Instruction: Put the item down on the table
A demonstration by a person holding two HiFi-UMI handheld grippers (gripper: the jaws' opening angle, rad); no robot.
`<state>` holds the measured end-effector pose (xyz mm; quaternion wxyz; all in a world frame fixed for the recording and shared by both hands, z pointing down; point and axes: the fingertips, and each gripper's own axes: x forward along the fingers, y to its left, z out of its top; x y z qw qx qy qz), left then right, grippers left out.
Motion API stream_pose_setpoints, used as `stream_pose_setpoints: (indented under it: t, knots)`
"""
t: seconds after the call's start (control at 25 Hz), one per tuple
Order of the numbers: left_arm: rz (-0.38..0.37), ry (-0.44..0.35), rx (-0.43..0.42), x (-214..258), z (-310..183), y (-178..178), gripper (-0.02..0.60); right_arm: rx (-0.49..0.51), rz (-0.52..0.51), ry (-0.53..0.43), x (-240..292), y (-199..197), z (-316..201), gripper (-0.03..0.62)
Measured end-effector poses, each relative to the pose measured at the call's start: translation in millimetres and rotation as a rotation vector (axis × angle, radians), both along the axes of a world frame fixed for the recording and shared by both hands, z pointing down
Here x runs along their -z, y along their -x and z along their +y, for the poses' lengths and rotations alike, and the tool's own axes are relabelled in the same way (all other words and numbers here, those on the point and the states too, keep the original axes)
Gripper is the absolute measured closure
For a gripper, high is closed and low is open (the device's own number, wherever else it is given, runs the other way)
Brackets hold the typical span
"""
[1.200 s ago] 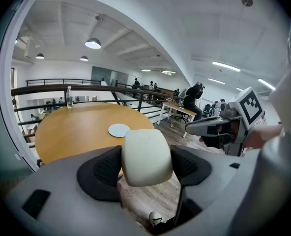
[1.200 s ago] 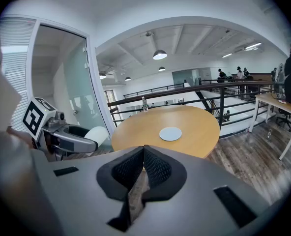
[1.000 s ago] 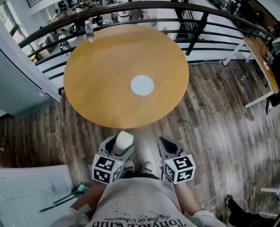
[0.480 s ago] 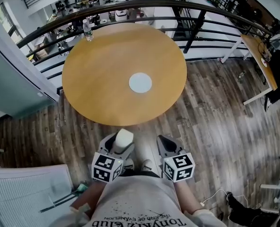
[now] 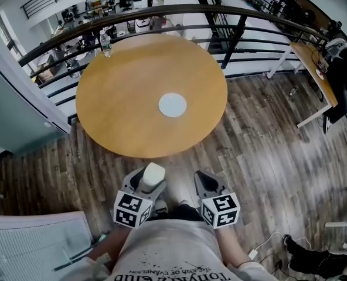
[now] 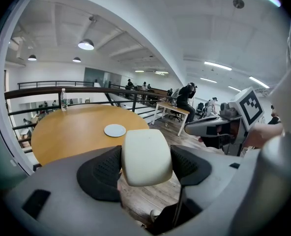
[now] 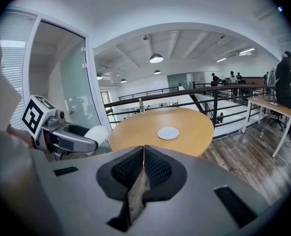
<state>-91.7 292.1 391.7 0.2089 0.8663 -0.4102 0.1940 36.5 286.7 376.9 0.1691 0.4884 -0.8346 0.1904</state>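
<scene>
The plank floor [image 5: 261, 145] and the round wooden surface [image 5: 121, 81] have slid slightly leftward in the head view since a second ago; the surface's near edge stays well ahead of both tongs. The left tongs [image 5: 152, 181] and right tongs [image 5: 204, 181] hang low by the person's shirt [image 5: 173, 247], where they were before. The left tongs still pinch the pale rounded item [image 6: 146, 156] between dark pads, in the air above the floor, short of the surface. The right tongs are pressed together, empty. A white plate [image 5: 172, 105] lies mid-surface; a water bottle [image 5: 105, 43] stands at the far rim
</scene>
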Motion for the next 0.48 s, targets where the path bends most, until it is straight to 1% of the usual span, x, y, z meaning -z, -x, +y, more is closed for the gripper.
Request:
stream_pose_setpoints:
  t: [0.12, 0.28, 0.48]
  knots:
    - [0.004, 0.004, -0.016, -3.3, 3.1, 1.0, 0.255, -0.005, 0.019, -0.006, -2.5, 2.5, 7.8, 0.568]
    - [0.007, 0.005, -0.043, -5.3, -3.2, 1.9, 0.255, -0.033, 0.014, 0.005, -7.3, 0.7, 7.8, 0.568]
    - [0.012, -0.005, -0.042, -3.1, -18.0, -5.8, 0.255, -0.045, -0.004, 0.024, -17.5, -7.0, -2.5, 0.568]
